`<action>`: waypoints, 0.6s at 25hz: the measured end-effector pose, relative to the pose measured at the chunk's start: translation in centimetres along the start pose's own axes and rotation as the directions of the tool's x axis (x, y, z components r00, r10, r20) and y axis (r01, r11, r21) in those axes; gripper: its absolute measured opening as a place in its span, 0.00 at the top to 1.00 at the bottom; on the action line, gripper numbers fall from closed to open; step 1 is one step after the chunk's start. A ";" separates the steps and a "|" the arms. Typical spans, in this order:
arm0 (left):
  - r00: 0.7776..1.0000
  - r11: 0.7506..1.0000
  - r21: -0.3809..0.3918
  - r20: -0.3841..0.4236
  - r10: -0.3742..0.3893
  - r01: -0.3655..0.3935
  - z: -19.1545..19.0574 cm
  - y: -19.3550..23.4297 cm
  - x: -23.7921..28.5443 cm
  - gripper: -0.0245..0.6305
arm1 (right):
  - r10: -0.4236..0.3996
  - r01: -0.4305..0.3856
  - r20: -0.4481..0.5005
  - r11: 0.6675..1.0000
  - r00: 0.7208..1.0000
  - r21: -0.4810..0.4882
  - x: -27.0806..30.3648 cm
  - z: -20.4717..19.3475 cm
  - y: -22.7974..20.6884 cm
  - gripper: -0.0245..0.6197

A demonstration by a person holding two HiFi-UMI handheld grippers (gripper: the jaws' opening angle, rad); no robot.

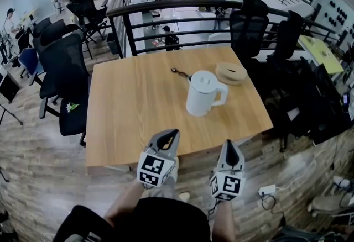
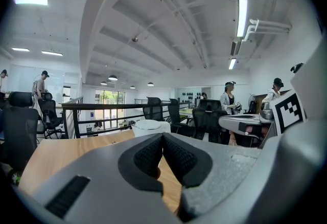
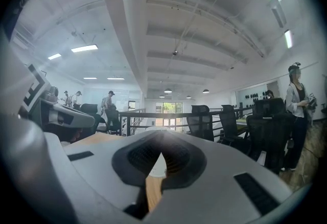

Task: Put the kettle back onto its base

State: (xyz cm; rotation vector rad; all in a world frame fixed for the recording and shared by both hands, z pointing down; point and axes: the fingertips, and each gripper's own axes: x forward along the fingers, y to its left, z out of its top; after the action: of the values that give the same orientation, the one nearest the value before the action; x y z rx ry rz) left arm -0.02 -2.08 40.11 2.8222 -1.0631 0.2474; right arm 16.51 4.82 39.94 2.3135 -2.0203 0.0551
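A white kettle [image 1: 203, 93] with its handle to the right stands upright on the wooden table [image 1: 127, 108], right of the middle. Its round tan base [image 1: 231, 73] lies just behind it to the right, apart from it. Both grippers hover at the table's near edge, short of the kettle. My left gripper [image 1: 172, 134] is shut with nothing in it, and my right gripper [image 1: 230, 145] is also shut and empty. In the left gripper view the kettle [image 2: 150, 127] shows just above the closed gripper [image 2: 162, 139]. In the right gripper view the gripper [image 3: 162, 149] mostly hides it.
A small dark object [image 1: 180, 72] lies on the table left of the base. A black railing [image 1: 166, 9] runs behind the table. Office chairs [image 1: 66, 69] stand to the left and at the back right [image 1: 249, 25]. People stand at desks far off.
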 end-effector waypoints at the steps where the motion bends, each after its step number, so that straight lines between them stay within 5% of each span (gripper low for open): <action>1: 1.000 1.000 -0.001 0.001 0.000 0.000 0.1 0.0 0.0 0.96 | 0.001 -0.001 -0.001 1.000 1.000 -0.005 0.1 0.0 0.1 0.96; 15: 1.000 1.000 -0.003 -0.006 0.009 -0.009 -0.3 0.6 0.3 0.96 | 0.011 -0.011 0.007 1.000 1.000 -0.001 0.7 -0.4 0.3 0.97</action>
State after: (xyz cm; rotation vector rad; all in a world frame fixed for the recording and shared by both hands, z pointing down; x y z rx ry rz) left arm -0.21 -2.67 40.48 2.8130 -1.0743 0.2556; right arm 16.32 4.13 40.36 2.3048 -2.0361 0.0464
